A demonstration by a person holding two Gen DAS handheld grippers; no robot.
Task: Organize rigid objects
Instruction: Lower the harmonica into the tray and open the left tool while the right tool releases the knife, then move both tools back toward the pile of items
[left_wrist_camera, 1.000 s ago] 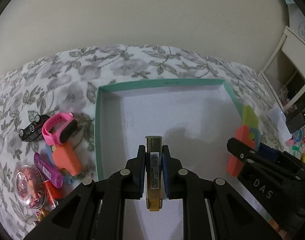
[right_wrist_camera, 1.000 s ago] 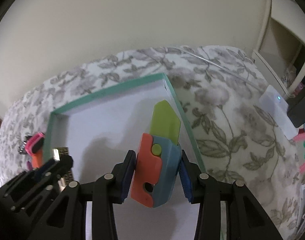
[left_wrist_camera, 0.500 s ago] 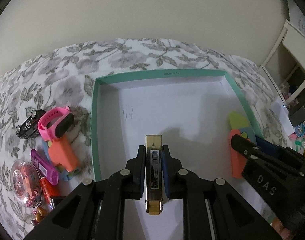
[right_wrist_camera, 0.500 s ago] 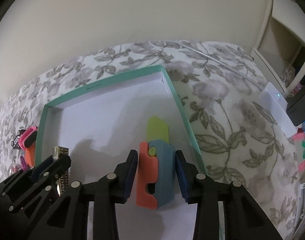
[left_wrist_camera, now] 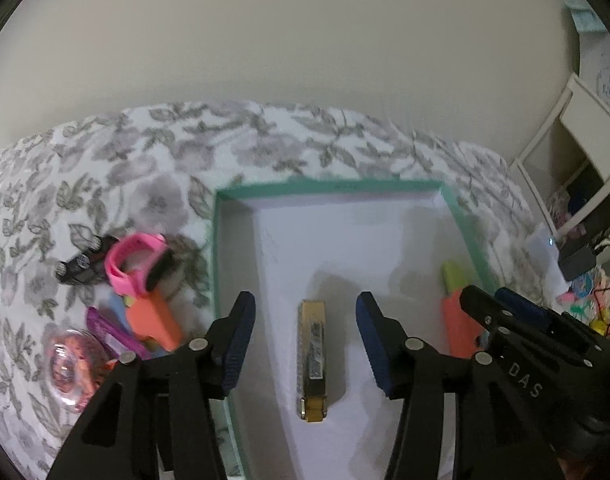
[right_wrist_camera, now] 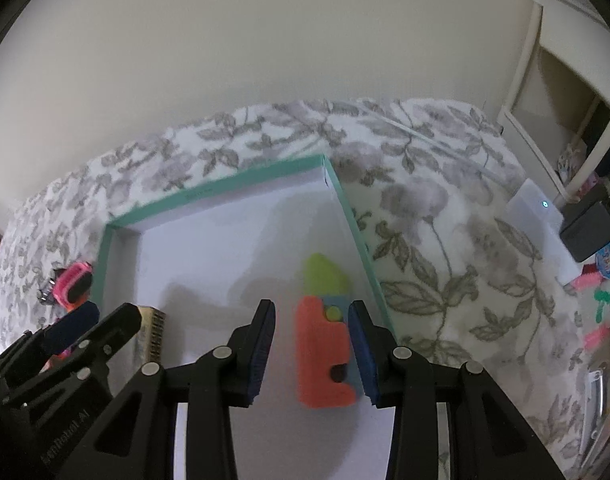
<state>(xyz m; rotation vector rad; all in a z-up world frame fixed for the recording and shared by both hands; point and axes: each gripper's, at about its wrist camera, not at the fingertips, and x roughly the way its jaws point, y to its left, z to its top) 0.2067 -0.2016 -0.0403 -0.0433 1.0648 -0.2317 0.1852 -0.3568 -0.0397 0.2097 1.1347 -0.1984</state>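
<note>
2 claws work over the teal-rimmed box (left_wrist_camera: 215, 264), which sits on a floral bedspread (left_wrist_camera: 145, 152). The left claw (left_wrist_camera: 305, 344) has just been opening and now stands released, its blue pads well apart on either side of a gold lighter (left_wrist_camera: 313, 360) that lies flat on the box's white floor, touching neither pad. The right claw (right_wrist_camera: 311, 354) is also released: an orange-and-blue toy knife (right_wrist_camera: 321, 360) with a green blade rests on the box floor by the right wall, the right pad against it, the left pad clear. Left of the box, on the bedspread, lie a pink watch (left_wrist_camera: 135, 266), a black toy car (left_wrist_camera: 79, 266) and an orange toy (left_wrist_camera: 153, 320).
</note>
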